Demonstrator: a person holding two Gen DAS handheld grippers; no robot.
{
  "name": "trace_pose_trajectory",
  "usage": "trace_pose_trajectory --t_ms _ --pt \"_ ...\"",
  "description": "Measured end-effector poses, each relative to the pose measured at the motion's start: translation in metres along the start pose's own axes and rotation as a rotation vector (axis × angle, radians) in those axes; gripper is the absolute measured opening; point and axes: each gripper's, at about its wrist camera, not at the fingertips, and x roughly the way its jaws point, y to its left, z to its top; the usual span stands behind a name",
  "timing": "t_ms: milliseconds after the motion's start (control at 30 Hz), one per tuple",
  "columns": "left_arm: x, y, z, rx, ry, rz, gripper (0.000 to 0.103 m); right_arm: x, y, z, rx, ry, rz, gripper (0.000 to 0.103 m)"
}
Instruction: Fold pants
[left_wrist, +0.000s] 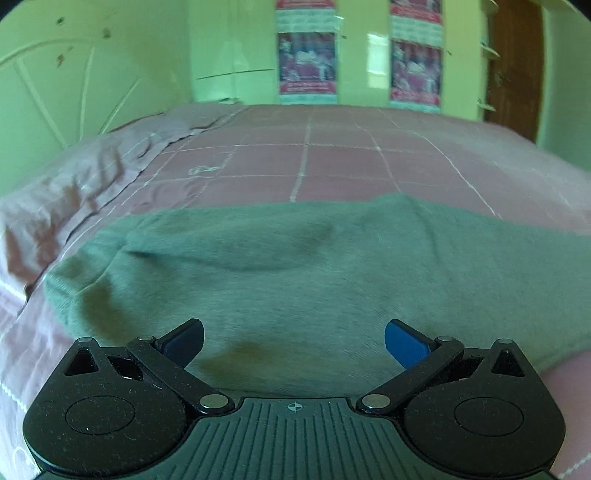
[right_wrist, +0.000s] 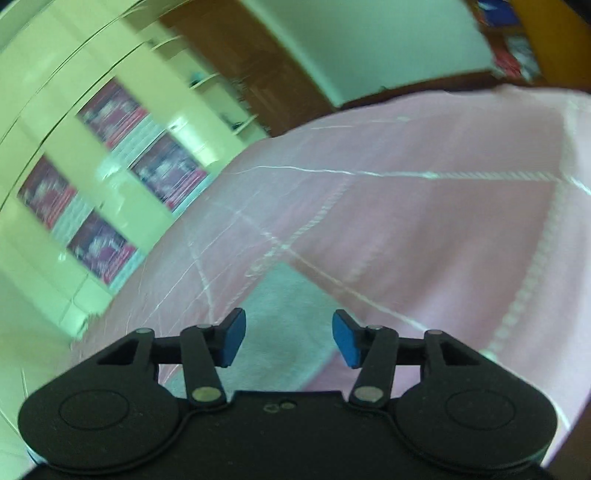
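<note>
Below, the left hand-held gripper (left_wrist: 294, 341) gapes wide and empty over the grey-green pants (left_wrist: 295, 280), which lie across the pink checked bedsheet (left_wrist: 351, 162). A rumpled pillow (left_wrist: 74, 192) sits left; cream wardrobe doors with posters (left_wrist: 306, 62) stand behind. The right hand-held gripper (right_wrist: 289, 338), half open and holding nothing, hovers above what seems a pants corner (right_wrist: 277, 306), badly blurred.

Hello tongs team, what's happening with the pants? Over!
Left tongs open, over the green pants. Right tongs open, above a pants corner. Pants lie on the pink bedsheet. Nothing in the way.
</note>
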Motion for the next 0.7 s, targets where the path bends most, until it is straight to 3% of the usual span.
trace_pose_trajectory --t_ms 67,167,300,467,567,633,700 --pt "0.003 -0.007 -0.002 0.036 0.035 0.006 0.103 0.009 -0.008 -0.003 0.029 0.038 0.028 0.031" --pt "0.003 0.002 -0.002 -0.022 0.056 -0.019 0.103 0.023 -0.01 -0.004 0.065 0.053 0.024 0.022" --pt "0.004 0.014 -0.002 -0.067 0.054 -0.019 0.103 0.031 -0.01 -0.012 0.096 0.104 -0.037 0.022" --pt "0.002 0.008 -0.002 -0.036 0.051 0.008 0.103 0.029 -0.019 -0.017 0.161 0.06 0.014 0.022" --pt "-0.006 -0.006 -0.002 -0.017 0.024 0.005 0.103 0.032 -0.019 -0.021 0.102 0.068 -0.014 0.018" --pt "0.0 -0.024 -0.004 0.04 0.064 0.051 0.103 0.028 -0.021 -0.02 0.11 0.051 0.002 0.018" --pt "-0.002 -0.037 -0.004 0.03 0.059 0.104 0.103 0.024 -0.022 -0.018 0.11 0.025 -0.002 0.021"
